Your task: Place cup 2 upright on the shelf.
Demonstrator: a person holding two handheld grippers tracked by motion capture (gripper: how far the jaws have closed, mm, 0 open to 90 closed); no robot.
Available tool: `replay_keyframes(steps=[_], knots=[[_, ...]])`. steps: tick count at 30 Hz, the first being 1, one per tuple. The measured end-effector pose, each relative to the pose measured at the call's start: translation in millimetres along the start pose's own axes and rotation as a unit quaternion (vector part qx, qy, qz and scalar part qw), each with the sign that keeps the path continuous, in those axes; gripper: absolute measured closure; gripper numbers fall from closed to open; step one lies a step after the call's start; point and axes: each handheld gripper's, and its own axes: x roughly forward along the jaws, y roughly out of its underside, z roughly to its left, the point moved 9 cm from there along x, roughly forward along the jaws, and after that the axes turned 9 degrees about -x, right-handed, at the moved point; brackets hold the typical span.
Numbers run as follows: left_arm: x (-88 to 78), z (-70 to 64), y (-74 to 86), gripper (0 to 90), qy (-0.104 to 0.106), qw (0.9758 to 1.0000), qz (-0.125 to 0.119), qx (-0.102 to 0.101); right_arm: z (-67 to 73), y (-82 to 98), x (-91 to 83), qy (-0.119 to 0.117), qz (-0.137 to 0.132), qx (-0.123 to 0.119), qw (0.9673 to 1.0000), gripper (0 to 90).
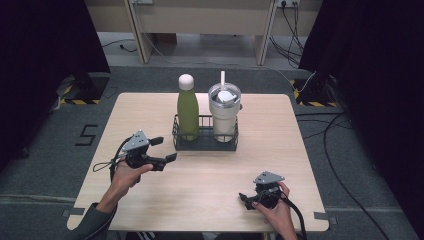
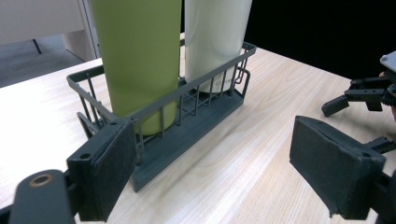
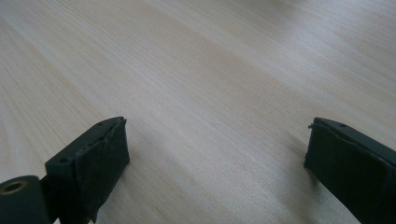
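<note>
Nearest us our right tool rests on the surface, jaws apart and empty, while our left tool, jaws apart, sits just beside the basket, whose long axis runs crosswise, holding 2 upright bottles.

1. Soft, even light from above brightens the desk; dark curtains at both sides swallow the edges.
2. Shadows under the basket are faint and short.
3. Both gripper views show near pads blurred and a mild sheen on the wood.
</note>
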Motion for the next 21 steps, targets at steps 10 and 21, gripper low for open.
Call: replay_keyframes(steps=[10,21], knots=[[-4.0,-0.1,14.8,14.9,0.003,1.0000,0.008,-0.004,0.1,-0.1,0.0,0.000,0.000,0.001,1.0000,6.3],[-7.5,-2.4,28.6,14.9,0.008,0.9998,0.015,-0.006,0.1,-0.1,0.0,0.000,0.000,0.001,1.0000,6.3]])
